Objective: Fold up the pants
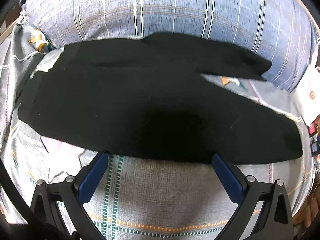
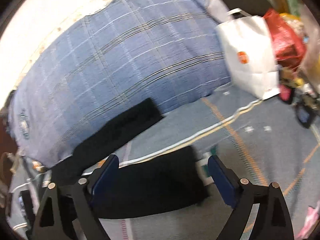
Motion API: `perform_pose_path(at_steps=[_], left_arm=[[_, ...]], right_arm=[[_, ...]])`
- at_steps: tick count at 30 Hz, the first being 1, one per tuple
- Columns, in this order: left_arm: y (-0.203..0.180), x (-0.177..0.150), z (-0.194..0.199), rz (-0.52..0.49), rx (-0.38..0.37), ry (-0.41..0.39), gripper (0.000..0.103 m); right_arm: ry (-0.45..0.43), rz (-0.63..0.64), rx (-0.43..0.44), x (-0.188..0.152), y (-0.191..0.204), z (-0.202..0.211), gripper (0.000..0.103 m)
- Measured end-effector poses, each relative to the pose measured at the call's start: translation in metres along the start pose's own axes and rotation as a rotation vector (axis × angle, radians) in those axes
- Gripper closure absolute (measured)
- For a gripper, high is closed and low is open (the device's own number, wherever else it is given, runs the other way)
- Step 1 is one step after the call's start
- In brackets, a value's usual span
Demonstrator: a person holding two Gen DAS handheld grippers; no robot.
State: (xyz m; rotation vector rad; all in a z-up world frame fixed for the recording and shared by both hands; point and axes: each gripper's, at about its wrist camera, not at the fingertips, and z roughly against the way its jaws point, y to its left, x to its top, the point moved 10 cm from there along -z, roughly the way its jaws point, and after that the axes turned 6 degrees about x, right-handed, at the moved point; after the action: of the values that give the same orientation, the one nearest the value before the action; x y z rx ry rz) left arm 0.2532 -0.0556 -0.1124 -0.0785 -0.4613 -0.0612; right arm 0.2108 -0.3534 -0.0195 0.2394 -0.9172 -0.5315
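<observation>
Your right gripper (image 2: 163, 165) was spread wide, nothing clamped, with one leg end of the black pants (image 2: 152, 186) lying between and below its fingers. Your left gripper (image 1: 160, 160) was also released, at the near edge of the pants (image 1: 140, 100), spread flat on the patterned bedsheet (image 1: 156, 196) against a blue plaid pillow (image 1: 160, 10). A white bag (image 2: 250, 60) stood nearby.

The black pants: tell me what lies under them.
The black pants lie on a grey patterned bedsheet, their far edge against the blue plaid pillow. Whatever is beneath the pants' middle is covered.
</observation>
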Motion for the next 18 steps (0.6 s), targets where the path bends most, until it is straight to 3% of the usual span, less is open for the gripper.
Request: perform_pose_path(at_steps=[4,8,11,13,18], left_arm=[[0.008,0.006,0.008,0.014,0.003,-0.027,0.000],[0.014,0.007,0.009,0.047,-0.020,-0.014,0.000],[0.015,0.011,0.013,0.056,-0.030,-0.010,0.000],[0.013,0.013,0.014,0.061,-0.042,-0.009,0.000],[0.012,0.012,0.011,0.066,-0.046,0.005,0.000]], right_arm=[[0.070,-0.047,0.107,0.021,0.028,-0.029,0.011],[0.177,-0.123,0.213,0.045,0.056,-0.087,0.012],[0.268,-0.158,0.196,0.059,0.059,-0.149,0.020],[0.311,-0.210,0.183,0.059,0.054,-0.176,0.031],[0.348,-0.356,0.174,0.060,0.034,-0.216,0.033]])
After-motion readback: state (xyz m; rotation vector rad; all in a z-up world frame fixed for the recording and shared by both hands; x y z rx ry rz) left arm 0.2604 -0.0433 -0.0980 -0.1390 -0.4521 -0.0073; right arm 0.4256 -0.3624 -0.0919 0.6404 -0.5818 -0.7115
